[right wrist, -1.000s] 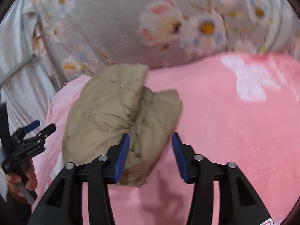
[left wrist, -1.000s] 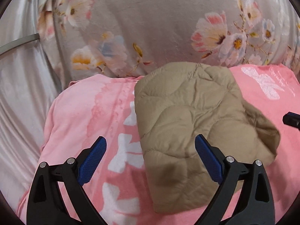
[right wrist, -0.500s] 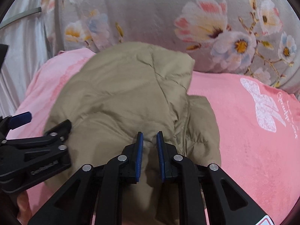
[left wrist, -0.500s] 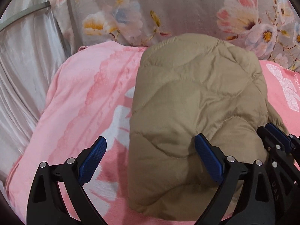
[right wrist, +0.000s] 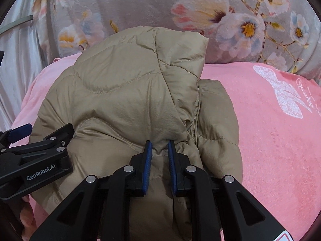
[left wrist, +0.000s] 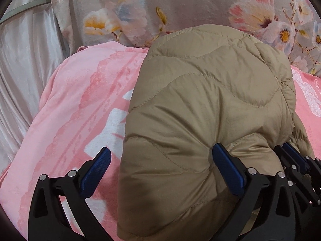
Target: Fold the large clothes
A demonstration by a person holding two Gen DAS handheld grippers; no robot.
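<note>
Curtain (left wrist: 24, 76): pale, far left.
Left hand-held gripper (left wrist: 162, 172): jaws opening wide, straddling the jacket's near left edge; nothing pinched.
Jacket (left wrist: 210, 104): tan quilted, folded into a bundle, lying on the pink blanket (left wrist: 80, 110).
Right hand-held gripper (right wrist: 159, 156): clenched on a fold of the jacket's near edge.
Floral blanket (right wrist: 140, 2): grey, far behind the jacket.

Tan quilted jacket (left wrist: 210, 108); pink blanket (left wrist: 84, 104), white print; grey floral cover (right wrist: 140, 4).
</note>
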